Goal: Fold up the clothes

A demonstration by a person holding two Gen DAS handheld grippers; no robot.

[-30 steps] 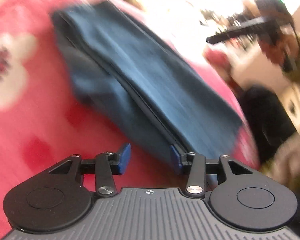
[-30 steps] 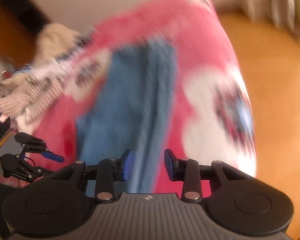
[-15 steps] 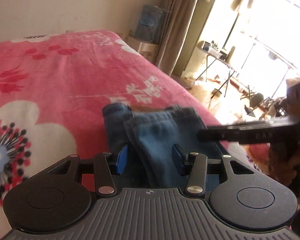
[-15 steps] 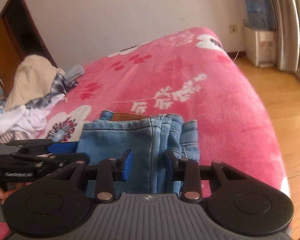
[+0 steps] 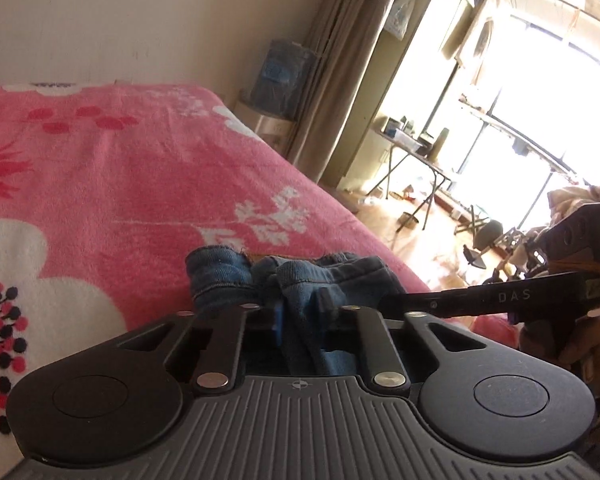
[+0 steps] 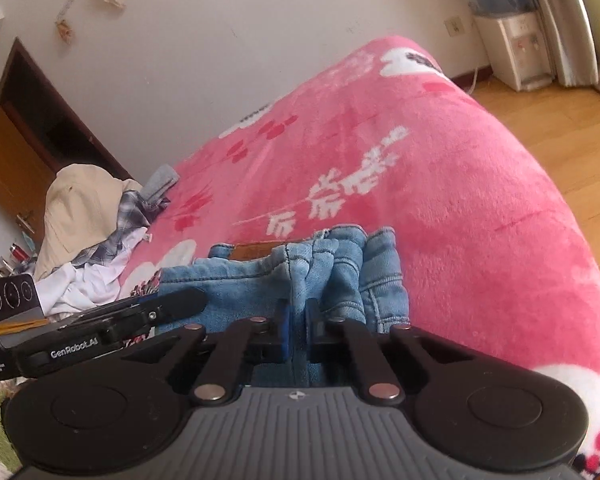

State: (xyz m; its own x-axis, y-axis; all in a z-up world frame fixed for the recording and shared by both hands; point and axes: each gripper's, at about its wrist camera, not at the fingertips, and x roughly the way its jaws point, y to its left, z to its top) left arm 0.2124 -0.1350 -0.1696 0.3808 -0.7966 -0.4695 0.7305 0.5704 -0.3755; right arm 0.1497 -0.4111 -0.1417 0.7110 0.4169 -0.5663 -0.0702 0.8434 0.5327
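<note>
Folded blue jeans (image 6: pixel 300 276) lie near the bottom edge of a bed covered by a pink flowered blanket (image 6: pixel 440 184). The left gripper (image 5: pixel 300 320) and the right gripper (image 6: pixel 297 330) sit side by side at the jeans' near edge, each closing its jaws on a bunched fold of denim, pads pressing the cloth. A heap of unfolded clothes (image 6: pixel 88 232) rests at the bed's far left edge

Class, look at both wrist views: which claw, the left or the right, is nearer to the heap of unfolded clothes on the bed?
Left. The left claw grips the jeans on the side toward the heap of clothes, its jaws closing. The right claw pinches the jeans further from the heap, toward the bed's floor-side edge.
</note>
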